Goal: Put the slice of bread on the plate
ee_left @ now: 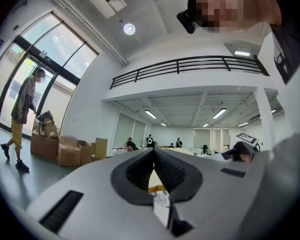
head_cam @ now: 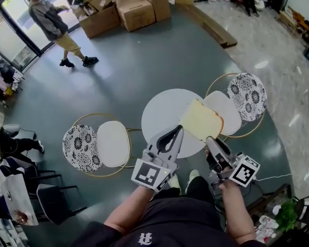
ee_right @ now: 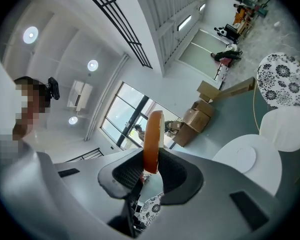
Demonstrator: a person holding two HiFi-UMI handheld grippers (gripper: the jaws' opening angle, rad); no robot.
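Observation:
A slice of bread [head_cam: 201, 120] with a brown crust hangs over the right side of the round white table [head_cam: 162, 112]. My right gripper [head_cam: 209, 139] is shut on its near edge. In the right gripper view the bread [ee_right: 153, 132] stands edge-on between the pads of the right gripper [ee_right: 151, 159], and a flat white plate [ee_right: 242, 159] lies on the table [ee_right: 262, 176]. I cannot make out the plate in the head view. My left gripper [head_cam: 179, 129] reaches over the table's near edge with its jaws together and nothing in them. In its own view the left gripper [ee_left: 153, 153] shows its tips touching.
A chair with a white seat [head_cam: 112, 143] and floral back [head_cam: 81, 148] stands left of the table. Another chair [head_cam: 246, 95] stands to the right. Cardboard boxes [head_cam: 135, 8] are stacked far across the floor, where a person [head_cam: 55, 25] walks by the glass doors.

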